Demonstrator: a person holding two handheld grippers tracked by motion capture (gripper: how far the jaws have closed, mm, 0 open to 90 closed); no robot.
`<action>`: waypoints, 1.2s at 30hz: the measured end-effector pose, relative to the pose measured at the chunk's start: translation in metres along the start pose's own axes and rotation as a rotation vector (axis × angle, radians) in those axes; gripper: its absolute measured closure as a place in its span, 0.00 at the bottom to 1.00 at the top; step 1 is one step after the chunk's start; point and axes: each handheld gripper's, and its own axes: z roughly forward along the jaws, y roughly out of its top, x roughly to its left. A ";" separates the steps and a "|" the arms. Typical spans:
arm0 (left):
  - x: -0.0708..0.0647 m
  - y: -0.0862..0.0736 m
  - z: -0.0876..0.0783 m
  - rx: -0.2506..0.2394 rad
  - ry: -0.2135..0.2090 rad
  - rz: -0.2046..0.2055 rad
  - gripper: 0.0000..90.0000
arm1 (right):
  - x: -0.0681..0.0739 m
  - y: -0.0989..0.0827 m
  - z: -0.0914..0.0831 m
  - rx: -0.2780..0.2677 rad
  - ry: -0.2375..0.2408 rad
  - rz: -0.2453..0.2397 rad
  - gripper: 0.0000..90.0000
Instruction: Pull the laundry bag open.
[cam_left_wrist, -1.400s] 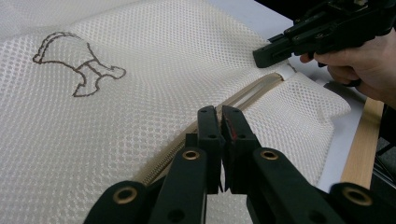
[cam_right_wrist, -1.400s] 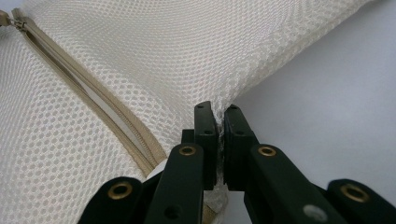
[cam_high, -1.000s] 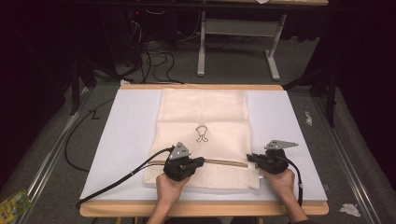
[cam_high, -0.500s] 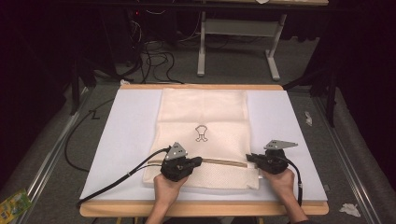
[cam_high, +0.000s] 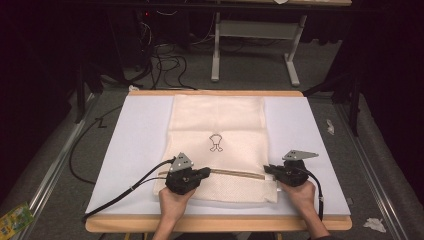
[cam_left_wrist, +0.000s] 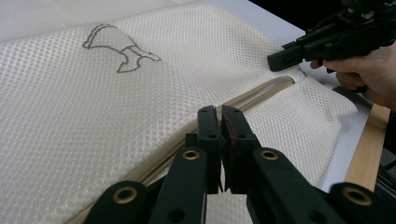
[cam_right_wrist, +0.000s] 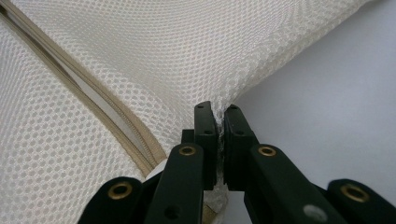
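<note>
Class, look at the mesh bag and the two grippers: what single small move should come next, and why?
Probably slide the left gripper along the zipper toward the right gripper. The right one is shut on the mesh bag edge, anchoring it, while the left one's jaws sit closed at the zipper line.

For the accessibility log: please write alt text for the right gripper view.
The right claw, its black jaws shut, pinches the edge of a cream mesh laundry bag lying on a white table mat. The bag's beige zipper runs diagonally at the left, partly open.
</note>
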 end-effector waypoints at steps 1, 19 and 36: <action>0.001 -0.001 0.000 -0.003 -0.001 -0.004 0.97 | 0.000 0.000 0.000 -0.001 0.000 0.000 0.97; 0.007 -0.002 -0.016 -0.039 0.028 -0.016 0.97 | 0.003 0.004 0.000 -0.014 -0.008 -0.009 0.97; 0.014 -0.007 -0.025 -0.059 0.053 -0.028 0.97 | 0.003 0.007 -0.002 -0.013 -0.023 -0.027 0.97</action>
